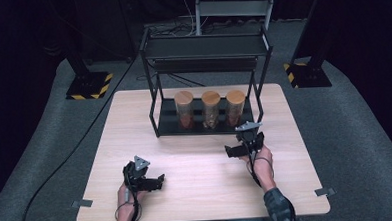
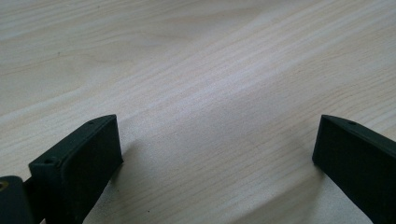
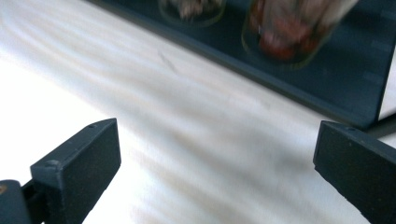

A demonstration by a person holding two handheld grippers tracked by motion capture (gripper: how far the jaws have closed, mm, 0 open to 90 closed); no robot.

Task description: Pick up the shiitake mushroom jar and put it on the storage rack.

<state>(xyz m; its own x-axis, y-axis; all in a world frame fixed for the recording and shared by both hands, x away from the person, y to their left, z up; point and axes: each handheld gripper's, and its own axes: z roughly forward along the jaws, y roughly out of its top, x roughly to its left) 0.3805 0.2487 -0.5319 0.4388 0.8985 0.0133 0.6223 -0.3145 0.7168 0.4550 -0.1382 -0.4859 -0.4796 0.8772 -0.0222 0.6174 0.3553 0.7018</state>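
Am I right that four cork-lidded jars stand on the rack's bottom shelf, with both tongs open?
Not quite: the high view shows three jars, not four, on the rack's bottom shelf. The left tongs and right tongs are indeed open.

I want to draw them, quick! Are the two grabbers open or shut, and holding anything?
Left gripper: open, holding nothing, over the bare table.
Right gripper: open, holding nothing, near the jars on the rack.

In the right gripper view two jars [image 3: 289,32] on the rack's bottom shelf [image 3: 355,70] are blurred and cut off by the top edge; their contents are unreadable.
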